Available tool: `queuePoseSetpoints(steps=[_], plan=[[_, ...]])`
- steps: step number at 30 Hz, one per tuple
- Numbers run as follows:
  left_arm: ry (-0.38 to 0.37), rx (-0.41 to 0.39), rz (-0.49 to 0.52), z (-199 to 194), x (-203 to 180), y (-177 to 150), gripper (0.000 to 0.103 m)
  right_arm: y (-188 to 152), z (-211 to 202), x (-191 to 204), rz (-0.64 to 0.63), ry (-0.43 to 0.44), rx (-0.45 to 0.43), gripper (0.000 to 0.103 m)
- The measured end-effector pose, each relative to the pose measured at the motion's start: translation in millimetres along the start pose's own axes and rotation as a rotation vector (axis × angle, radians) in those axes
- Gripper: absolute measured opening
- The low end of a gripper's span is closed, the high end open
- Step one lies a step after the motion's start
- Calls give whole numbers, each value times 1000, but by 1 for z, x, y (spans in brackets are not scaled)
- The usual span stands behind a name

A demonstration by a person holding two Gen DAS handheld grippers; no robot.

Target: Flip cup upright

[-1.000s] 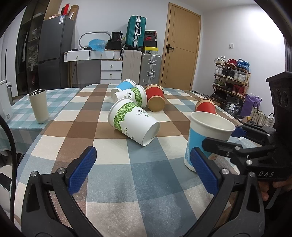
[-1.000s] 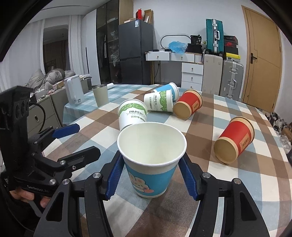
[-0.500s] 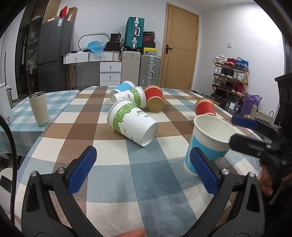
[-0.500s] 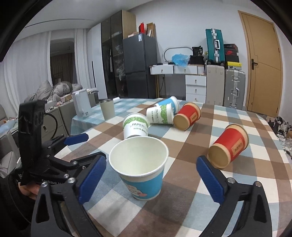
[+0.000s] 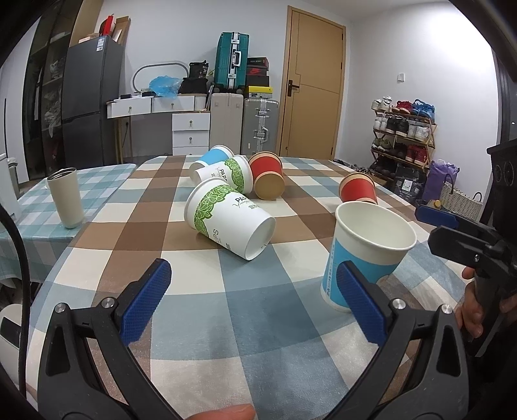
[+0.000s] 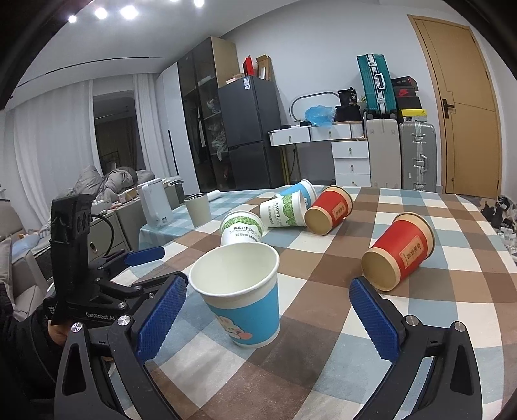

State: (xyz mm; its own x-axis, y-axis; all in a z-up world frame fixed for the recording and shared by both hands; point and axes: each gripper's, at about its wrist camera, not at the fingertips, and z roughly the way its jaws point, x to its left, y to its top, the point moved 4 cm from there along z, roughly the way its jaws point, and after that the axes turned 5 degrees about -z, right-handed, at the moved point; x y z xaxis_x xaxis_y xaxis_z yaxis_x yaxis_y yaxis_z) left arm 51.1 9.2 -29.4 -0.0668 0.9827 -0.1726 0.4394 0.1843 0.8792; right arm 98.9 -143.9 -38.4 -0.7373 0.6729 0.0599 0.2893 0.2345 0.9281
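The blue cup stands upright on the checked table, its base partly hidden in the left view behind the spread-jawed left gripper, while the right gripper gapes empty.

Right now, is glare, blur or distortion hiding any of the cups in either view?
Left wrist view: sharp, evenly lit; fisheye bends the room edges, and the upright blue cup is partly behind a tool pad. Right wrist view: ceiling lights flare top-left only; cups stay crisp, soft shadows.

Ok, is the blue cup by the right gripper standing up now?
Yes, upright. The blue cup stands base-down on the table, open mouth up, free between the open right gripper fingers.
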Motion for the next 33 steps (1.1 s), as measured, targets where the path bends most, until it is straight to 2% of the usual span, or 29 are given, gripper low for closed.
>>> queuePoseSetpoints(steps=[33], plan=[[1,-4,1,0,0,-1,102,-1,1,2,1,21,9,103]])
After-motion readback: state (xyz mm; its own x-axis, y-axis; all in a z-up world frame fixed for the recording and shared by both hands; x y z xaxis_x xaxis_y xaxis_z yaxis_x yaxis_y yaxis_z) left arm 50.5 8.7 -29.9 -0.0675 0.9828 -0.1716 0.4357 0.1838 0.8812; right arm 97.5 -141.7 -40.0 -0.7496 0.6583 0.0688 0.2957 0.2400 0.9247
